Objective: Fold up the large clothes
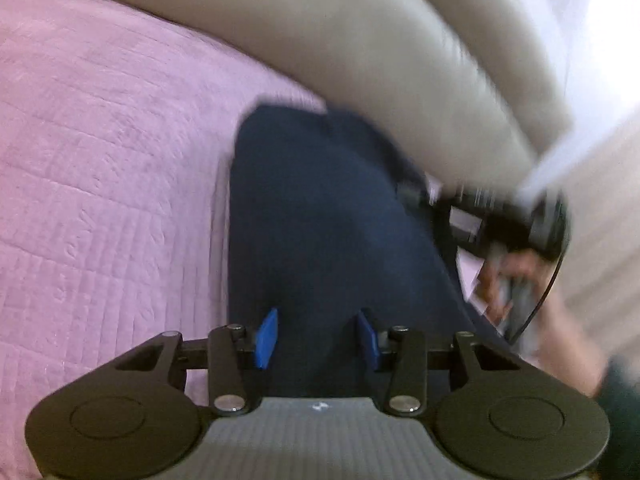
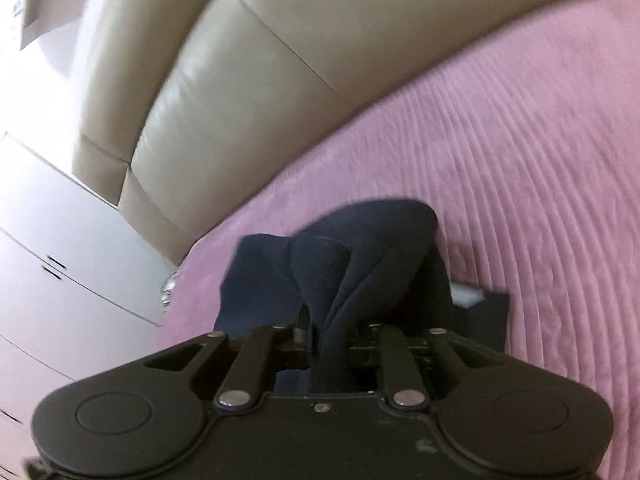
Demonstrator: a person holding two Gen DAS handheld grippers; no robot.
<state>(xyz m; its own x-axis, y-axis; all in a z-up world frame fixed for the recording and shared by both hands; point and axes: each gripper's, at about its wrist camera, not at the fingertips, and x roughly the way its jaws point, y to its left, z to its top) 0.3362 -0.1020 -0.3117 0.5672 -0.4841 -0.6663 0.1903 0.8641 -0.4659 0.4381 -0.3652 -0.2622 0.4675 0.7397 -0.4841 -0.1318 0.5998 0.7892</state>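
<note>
A pink quilted bedspread (image 1: 100,160) covers the bed below a beige padded headboard (image 2: 224,92). The navy garment (image 1: 320,216) lies on it near the headboard. The left gripper (image 1: 318,338) hovers over the cloth, jaws apart; the right gripper (image 2: 326,330) pinches a bunched fold.

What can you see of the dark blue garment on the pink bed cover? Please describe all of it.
The dark blue garment is soft, plain cloth that looks like knit or fleece, with no print visible. It lies on the quilted pink bed cover, near the beige padded headboard. In the right wrist view a bunched fold of it rises into the jaws of the right gripper, which close on it. The left gripper stands open over it.
</note>
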